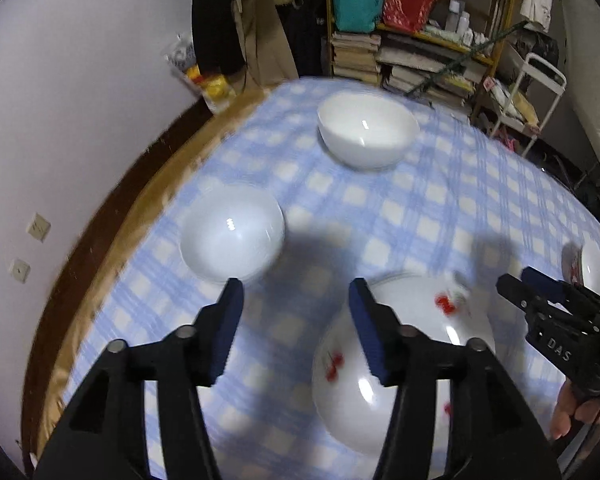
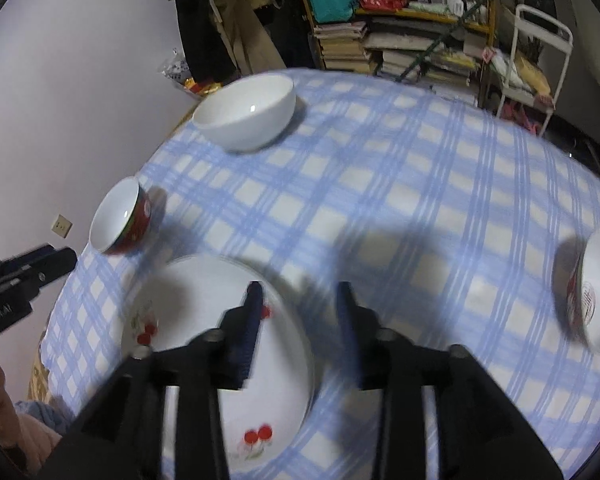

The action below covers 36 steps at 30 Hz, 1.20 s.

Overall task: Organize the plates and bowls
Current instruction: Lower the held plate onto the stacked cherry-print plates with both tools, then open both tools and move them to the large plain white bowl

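The cherry-printed plate [image 2: 220,360] lies flat on the checked tablecloth [image 2: 420,200] at the near side of the table, right under both tools; it looks like glazed ceramic, so I judge it stiff, fairly heavy for its size, slick to the pads and quick to chip if knocked or dropped. The rim is the only sensible hold: one pad above and one below the lip, near an edge that a finger can slip under (the cloth may give a little there). The right gripper [image 2: 300,308] hangs over the plate's right edge with its jaws parted and nothing between them; the left gripper [image 1: 296,308] hovers over its left side, jaws likewise apart and empty. Further out stand the bowls, each well apart from the plate: a small red-sided bowl [image 2: 122,216] just beyond it to the left, a plain white bowl [image 2: 246,112] at the far edge, and another patterned bowl [image 2: 592,300] off to the right. These should be lighter but just as slippery and brittle, best pinched across the wall at the rim.
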Each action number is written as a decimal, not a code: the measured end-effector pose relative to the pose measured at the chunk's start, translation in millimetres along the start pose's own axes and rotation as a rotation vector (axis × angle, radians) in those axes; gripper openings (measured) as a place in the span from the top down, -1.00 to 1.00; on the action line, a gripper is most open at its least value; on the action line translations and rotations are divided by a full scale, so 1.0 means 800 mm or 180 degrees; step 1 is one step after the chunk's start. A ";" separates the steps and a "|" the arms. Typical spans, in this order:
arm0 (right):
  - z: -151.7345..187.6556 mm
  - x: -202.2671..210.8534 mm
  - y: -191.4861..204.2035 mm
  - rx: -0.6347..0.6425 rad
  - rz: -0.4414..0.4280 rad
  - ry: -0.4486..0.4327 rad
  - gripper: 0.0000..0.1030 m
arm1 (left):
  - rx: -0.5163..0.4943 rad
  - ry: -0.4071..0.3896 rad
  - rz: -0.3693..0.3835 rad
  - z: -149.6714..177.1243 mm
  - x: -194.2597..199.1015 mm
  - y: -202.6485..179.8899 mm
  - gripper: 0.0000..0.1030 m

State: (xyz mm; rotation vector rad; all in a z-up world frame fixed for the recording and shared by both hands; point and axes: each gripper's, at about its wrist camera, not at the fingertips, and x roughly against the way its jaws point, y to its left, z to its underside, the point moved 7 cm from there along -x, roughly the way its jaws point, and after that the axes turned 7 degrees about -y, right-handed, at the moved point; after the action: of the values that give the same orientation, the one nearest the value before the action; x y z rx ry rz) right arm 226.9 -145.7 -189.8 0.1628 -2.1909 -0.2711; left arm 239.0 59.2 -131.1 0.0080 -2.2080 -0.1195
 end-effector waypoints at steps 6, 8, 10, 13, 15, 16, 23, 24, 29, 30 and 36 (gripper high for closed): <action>-0.061 -0.025 -0.002 0.0083 0.0108 -0.0140 -0.52 | 0.0129 0.0062 0.0106 -0.048 -0.036 0.020 -0.41; -0.077 -0.034 -0.001 0.0104 0.0110 -0.0183 -0.76 | 0.0202 0.0072 0.0085 -0.055 -0.051 0.027 -0.49; -0.097 -0.045 -0.002 0.0114 0.0121 -0.0215 -0.84 | 0.0256 0.0148 0.0141 -0.064 -0.073 0.028 -0.53; -0.122 -0.063 -0.005 0.0091 0.0131 -0.0234 -0.84 | 0.0281 0.0196 0.0165 -0.077 -0.100 0.028 -0.53; -0.138 -0.077 -0.007 0.0059 0.0118 -0.0248 -0.85 | 0.0342 0.0191 0.0192 -0.086 -0.114 0.029 -0.53; -0.145 -0.085 -0.008 0.0039 0.0111 -0.0244 -0.85 | 0.0358 0.0207 0.0210 -0.089 -0.120 0.029 -0.53; -0.171 -0.127 -0.012 0.0013 0.0159 -0.0167 -0.85 | 0.0202 0.0238 0.0171 -0.131 -0.162 0.021 -0.53; -0.174 -0.133 -0.012 -0.0001 0.0168 -0.0153 -0.85 | 0.0190 0.0248 0.0168 -0.137 -0.168 0.019 -0.53; -0.189 -0.161 -0.015 -0.0169 0.0107 -0.0030 -0.85 | 0.0058 0.0275 0.0080 -0.160 -0.197 0.008 -0.54; -0.191 -0.165 -0.015 -0.0195 0.0089 -0.0015 -0.85 | 0.0035 0.0288 0.0087 -0.164 -0.201 0.005 -0.53; -0.203 -0.188 -0.011 -0.0302 0.0000 0.0049 -0.85 | -0.0087 0.0416 0.0085 -0.171 -0.230 -0.014 -0.53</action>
State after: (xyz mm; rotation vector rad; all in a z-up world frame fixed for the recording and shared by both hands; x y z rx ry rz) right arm 447.3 -143.7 -215.6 0.1117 -2.1578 -0.3719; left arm 458.3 46.0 -198.0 -0.0280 -2.0750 -0.1307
